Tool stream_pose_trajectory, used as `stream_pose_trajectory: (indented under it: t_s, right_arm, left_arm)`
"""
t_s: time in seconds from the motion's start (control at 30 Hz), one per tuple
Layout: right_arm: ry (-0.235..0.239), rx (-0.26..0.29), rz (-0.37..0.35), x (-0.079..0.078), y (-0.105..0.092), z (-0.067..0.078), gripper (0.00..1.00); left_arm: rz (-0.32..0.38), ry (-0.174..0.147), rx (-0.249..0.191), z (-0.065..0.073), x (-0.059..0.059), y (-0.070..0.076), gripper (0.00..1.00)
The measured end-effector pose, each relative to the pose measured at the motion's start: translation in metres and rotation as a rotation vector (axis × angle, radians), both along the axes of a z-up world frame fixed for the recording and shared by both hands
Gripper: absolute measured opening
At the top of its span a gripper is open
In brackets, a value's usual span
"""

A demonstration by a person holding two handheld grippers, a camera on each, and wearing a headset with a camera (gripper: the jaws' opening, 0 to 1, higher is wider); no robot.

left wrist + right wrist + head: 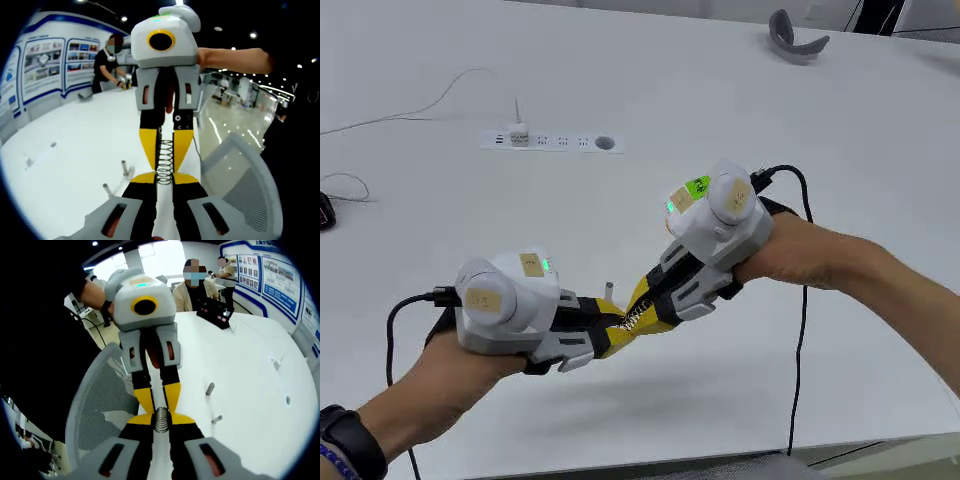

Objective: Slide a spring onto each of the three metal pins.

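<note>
My left tongs [164, 178] and right tongs [160, 416] both pinch one spring [165, 155], lower centre. Light, squashy, probably slippery; hold near end, gently. Bare pin [125, 168] lower left on bench [65, 160].

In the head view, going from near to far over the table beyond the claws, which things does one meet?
Pin → power strip → grey curved piece.

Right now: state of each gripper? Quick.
Left gripper: tongs closed on the spring.
Right gripper: tongs closed on the same spring.
</note>
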State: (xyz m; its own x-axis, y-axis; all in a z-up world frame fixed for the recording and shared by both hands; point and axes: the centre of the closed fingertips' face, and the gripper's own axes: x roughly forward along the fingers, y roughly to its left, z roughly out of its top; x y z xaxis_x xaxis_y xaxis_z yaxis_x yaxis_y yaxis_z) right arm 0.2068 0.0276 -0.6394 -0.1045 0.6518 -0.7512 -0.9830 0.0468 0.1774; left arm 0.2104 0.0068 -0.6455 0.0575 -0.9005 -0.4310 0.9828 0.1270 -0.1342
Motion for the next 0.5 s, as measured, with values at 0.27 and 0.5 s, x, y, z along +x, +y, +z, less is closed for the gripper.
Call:
stream_pose_trajectory:
  t_s: [0.27, 0.5]
  right_arm:
    - [-0.006, -0.008, -0.025, -0.001, -0.002, -0.007, 0.13]
    - [-0.012, -0.013, -0.069, 0.003, -0.013, -0.01, 0.13]
  left_arm:
    - [0.011, 0.011, 0.023, -0.011, -0.002, 0.002, 0.14]
    - [0.064, 0.027, 0.039, -0.021, 0.001, 0.015, 0.17]
